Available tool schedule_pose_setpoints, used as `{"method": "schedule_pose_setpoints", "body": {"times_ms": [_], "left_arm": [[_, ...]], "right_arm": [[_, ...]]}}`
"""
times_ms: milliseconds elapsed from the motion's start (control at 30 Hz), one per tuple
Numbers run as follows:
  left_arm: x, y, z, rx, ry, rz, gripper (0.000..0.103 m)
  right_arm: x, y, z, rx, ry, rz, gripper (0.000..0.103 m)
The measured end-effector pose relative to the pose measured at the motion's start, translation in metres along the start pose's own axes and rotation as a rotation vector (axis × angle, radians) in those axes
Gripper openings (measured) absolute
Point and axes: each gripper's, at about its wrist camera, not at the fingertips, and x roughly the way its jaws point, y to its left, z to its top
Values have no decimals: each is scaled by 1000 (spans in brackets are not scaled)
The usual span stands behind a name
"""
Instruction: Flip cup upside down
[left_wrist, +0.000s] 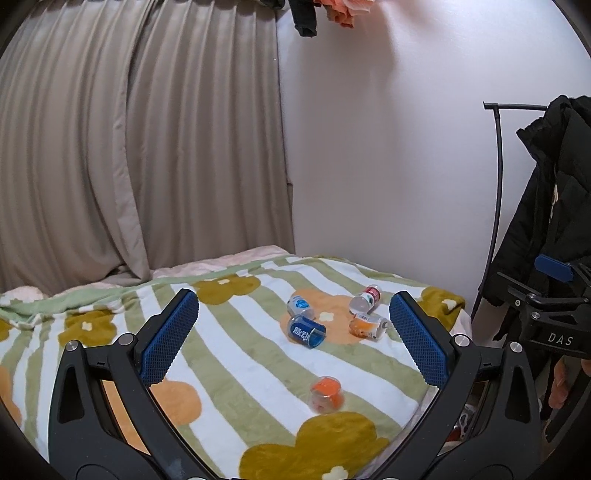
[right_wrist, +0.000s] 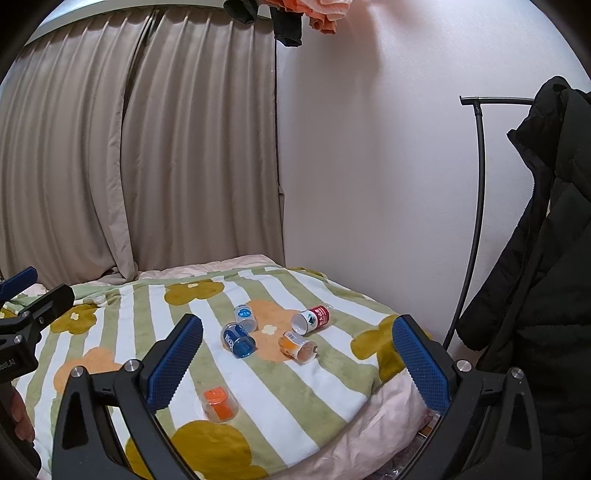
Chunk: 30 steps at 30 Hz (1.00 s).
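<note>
Several small clear cups lie on a striped flower blanket (left_wrist: 240, 354) (right_wrist: 295, 406). An orange cup (left_wrist: 326, 394) (right_wrist: 218, 403) stands upside down nearest me. A blue cup (left_wrist: 306, 331) (right_wrist: 238, 341), a pale blue cup (left_wrist: 300, 305) (right_wrist: 245, 316), a red cup (left_wrist: 365, 298) (right_wrist: 311, 319) and an orange-print cup (left_wrist: 367, 325) (right_wrist: 297, 346) lie on their sides farther back. My left gripper (left_wrist: 293, 338) is open and empty above the blanket. My right gripper (right_wrist: 297, 363) is open and empty too.
A beige curtain (left_wrist: 129, 147) hangs behind the bed. A white wall (left_wrist: 388, 147) is at the back right. A black coat (right_wrist: 546, 258) hangs on a rack (right_wrist: 476, 184) at the right. The right gripper's body (left_wrist: 546, 325) shows at the left view's right edge.
</note>
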Motion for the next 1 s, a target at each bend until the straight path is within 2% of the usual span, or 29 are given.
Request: {"method": "schedule_pose_setpoints", "body": {"times_ms": [1000], "left_arm": [[-1, -4, -2, 2, 2, -5, 103]], "right_arm": [[2, 1, -3, -1, -4, -13, 103]]}}
